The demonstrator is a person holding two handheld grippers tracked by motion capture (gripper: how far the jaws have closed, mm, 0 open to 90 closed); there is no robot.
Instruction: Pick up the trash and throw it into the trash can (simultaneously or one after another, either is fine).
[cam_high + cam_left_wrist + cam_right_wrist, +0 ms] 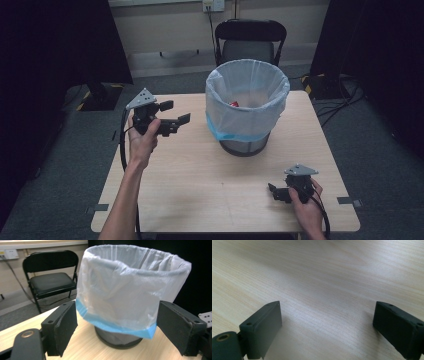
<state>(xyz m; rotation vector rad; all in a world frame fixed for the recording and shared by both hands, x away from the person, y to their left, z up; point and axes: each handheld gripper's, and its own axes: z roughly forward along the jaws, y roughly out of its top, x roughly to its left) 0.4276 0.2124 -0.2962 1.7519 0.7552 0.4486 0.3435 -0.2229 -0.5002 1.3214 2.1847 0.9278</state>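
Right gripper (pixel 278 191) is sitting low near the surface's (pixel 200 190) near right corner, jaws spread wide, nothing between them — in its own view they are framing bare wood grain.

Left gripper (pixel 176 112) is hanging raised over the far left part of the surface, jaws released too, pointing at the bin (pixel 243 142), not touching it.

The bin is standing upright toward the far edge, about mid-width. Dark mesh-looking body, probably light and fairly stiff, so it is likely sliding or tipping if pushed high.

The bag liner (pixel 125 290) is thin, soft, slippery film folded over the rim, blue band hanging low — tearing risk if pinched hard. Best hold judged: pinch the rim, film and wall together. Something red (pixel 233 104) is lying inside, too small to identify.
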